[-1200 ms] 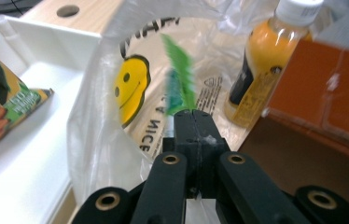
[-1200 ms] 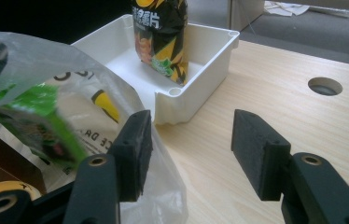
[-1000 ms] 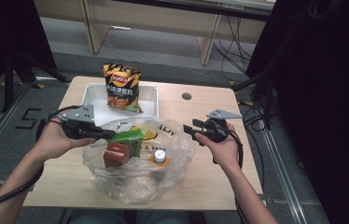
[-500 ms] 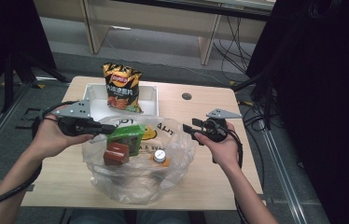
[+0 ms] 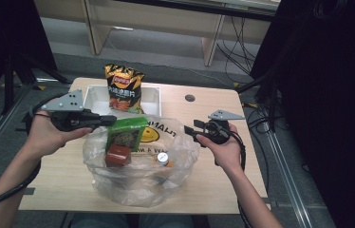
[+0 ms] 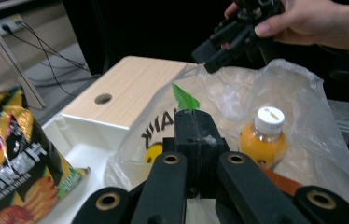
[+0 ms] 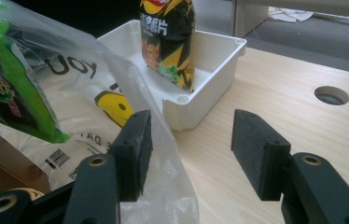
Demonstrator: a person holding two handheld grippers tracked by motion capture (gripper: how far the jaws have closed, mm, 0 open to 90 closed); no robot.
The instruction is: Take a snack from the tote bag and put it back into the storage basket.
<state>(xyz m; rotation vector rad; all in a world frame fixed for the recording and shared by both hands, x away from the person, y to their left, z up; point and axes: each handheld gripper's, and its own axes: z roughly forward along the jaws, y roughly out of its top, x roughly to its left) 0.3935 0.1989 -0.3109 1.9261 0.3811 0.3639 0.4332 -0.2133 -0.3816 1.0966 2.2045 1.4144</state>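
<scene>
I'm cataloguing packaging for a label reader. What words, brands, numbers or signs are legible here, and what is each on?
"THAN", above a yellow smiley face: plastic bag, high view.
"UOY": same bag seen from behind, right gripper view; a barcode sits lower, digits too small to read.
"ANK", mirrored: same bag, left gripper view.
Chip bag: large Chinese characters and a red brand logo, too blurred to read.
Green packet: print too blurred.
Orange bottle: cap marking unreadable.

left gripper (image 5: 111,119): jaws clamped together, pointing level toward the right gripper, hand wrapped round its body | right gripper (image 5: 190,131): jaws parted, pointing back at the left one, forearm angled inward
</scene>
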